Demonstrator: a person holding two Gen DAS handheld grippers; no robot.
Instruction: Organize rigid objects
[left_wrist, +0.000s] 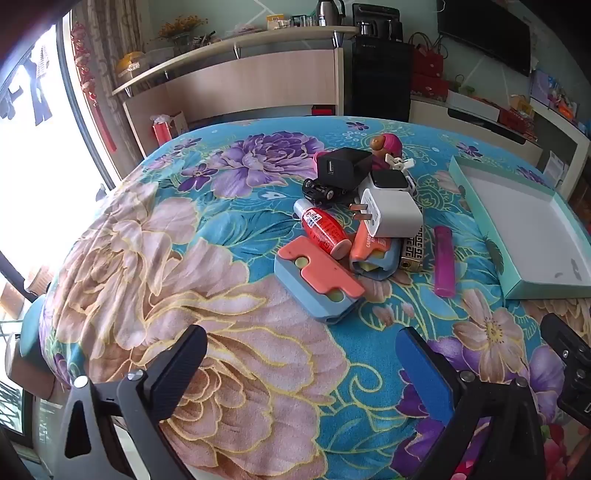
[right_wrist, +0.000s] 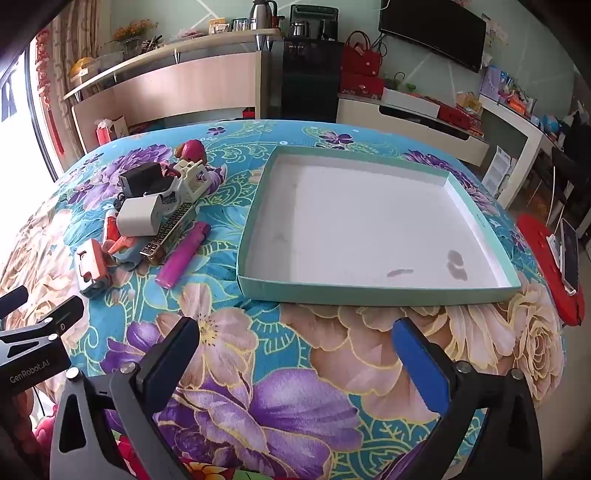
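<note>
A pile of small rigid objects lies on the floral cloth: a white charger (left_wrist: 393, 213) (right_wrist: 138, 220), a black charger (left_wrist: 343, 168), a red tube (left_wrist: 325, 230), an orange-and-blue holder (left_wrist: 317, 282) (right_wrist: 90, 271), a gold patterned lighter (right_wrist: 168, 236), a pink lighter (left_wrist: 444, 260) (right_wrist: 184, 254) and a pink-helmeted toy figure (left_wrist: 386, 144). A shallow teal box lid (right_wrist: 369, 293) (left_wrist: 543, 291) sits to the right, empty. My left gripper (left_wrist: 299, 362) is open, short of the pile. My right gripper (right_wrist: 295, 350) is open, in front of the lid.
The table (right_wrist: 332, 387) is covered with a blue floral cloth. A red stool with a phone on it (right_wrist: 565, 266) stands at the right edge. Shelves, a black cabinet (right_wrist: 310, 85) and a wall TV are behind the table. The left gripper's body shows at the left of the right wrist view (right_wrist: 33, 350).
</note>
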